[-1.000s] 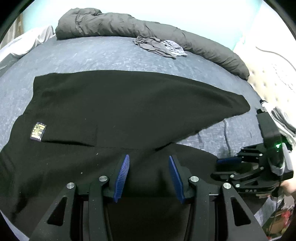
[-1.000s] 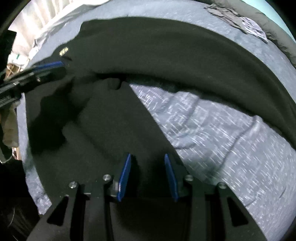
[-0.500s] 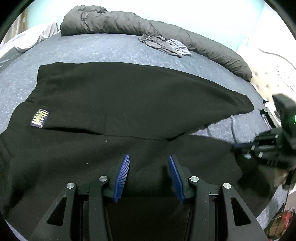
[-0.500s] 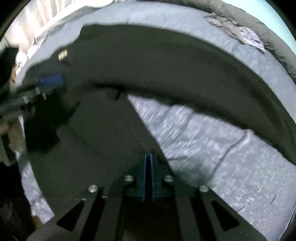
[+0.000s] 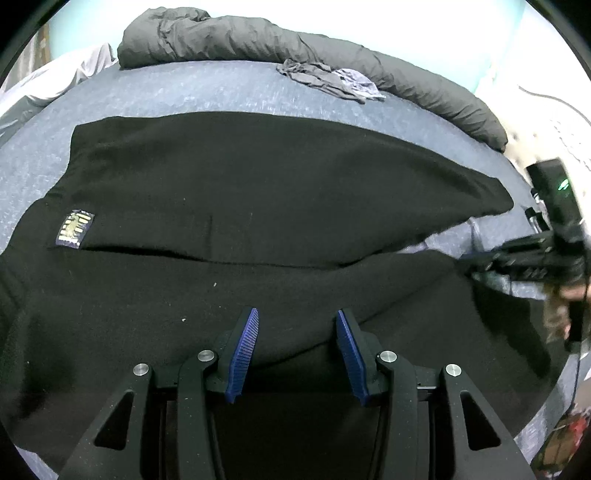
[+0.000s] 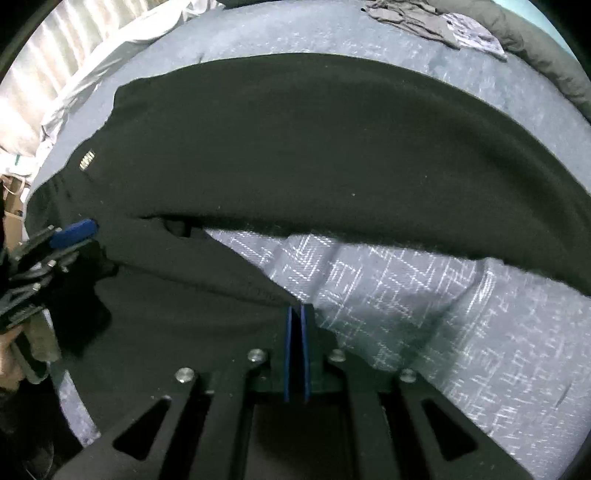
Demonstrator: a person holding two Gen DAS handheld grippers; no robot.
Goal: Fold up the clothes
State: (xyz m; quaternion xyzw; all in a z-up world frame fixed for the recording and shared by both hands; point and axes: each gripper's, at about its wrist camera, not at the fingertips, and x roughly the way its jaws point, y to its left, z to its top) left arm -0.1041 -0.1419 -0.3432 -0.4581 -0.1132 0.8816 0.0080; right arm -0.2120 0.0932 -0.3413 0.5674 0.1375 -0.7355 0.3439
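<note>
One black garment [image 5: 280, 206] spread flat on the bed [image 5: 184, 88] | right tongs [image 6: 295, 314] pinching its near edge, jaws easing apart | left tongs [image 5: 295, 325] released above cloth | advice: regrip firmly, lift both sides evenly.

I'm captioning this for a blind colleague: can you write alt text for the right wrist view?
The right hand-held gripper, its blue pads nearly together and opening slightly, pinches the edge of a black garment spread on a blue-grey bed. At the left edge, the left hand-held gripper reaches over the same garment; crumpled grey clothes lie at the far side.
</note>
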